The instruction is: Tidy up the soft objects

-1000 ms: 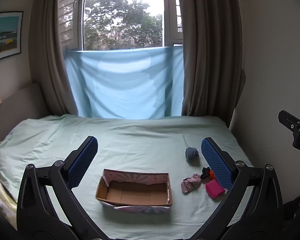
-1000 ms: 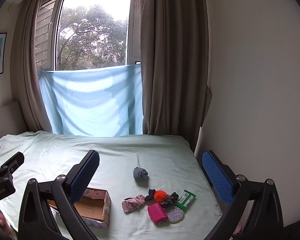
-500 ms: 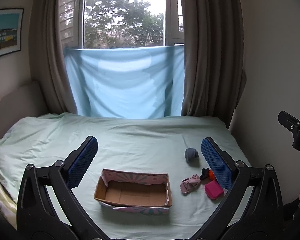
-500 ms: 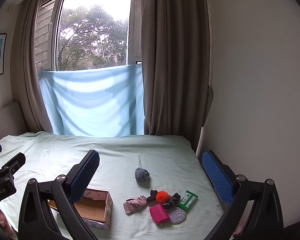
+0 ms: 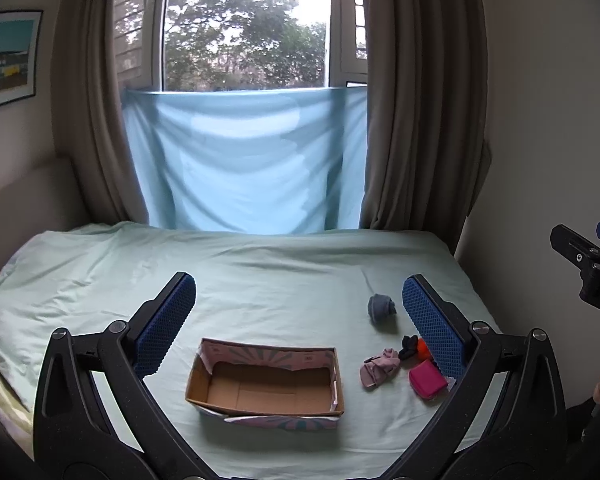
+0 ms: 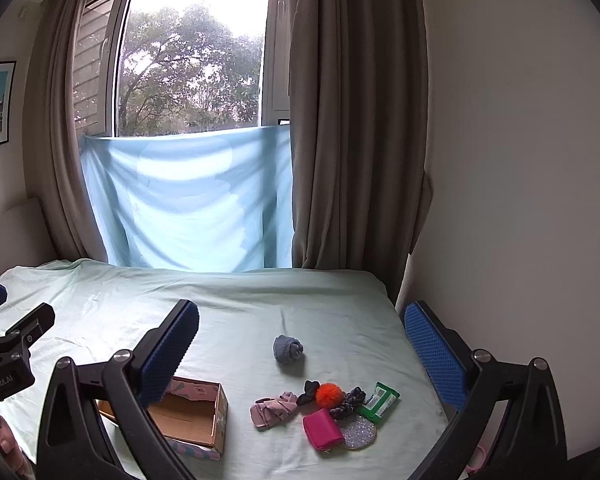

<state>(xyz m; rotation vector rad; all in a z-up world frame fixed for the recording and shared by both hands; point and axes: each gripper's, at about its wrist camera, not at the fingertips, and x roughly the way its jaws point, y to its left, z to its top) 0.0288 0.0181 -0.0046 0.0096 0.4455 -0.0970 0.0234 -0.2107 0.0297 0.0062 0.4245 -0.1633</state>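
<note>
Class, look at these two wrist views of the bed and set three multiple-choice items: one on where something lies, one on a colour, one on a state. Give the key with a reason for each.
1. Where does the rolled grey-blue sock lie?
A. inside the box
B. alone on the sheet, beyond the cluster
C. on the pouch

2. What colour is the fluffy pompom?
A. orange
B. white
C. yellow

3. What is the state of the cardboard box?
A. shut with a lid
B. full of socks
C. open and empty

Key: B, since bare sheet separates it from the other items; A, it shows bright orange beside the pink pouch; C, its brown floor shows bare in the left wrist view.
</note>
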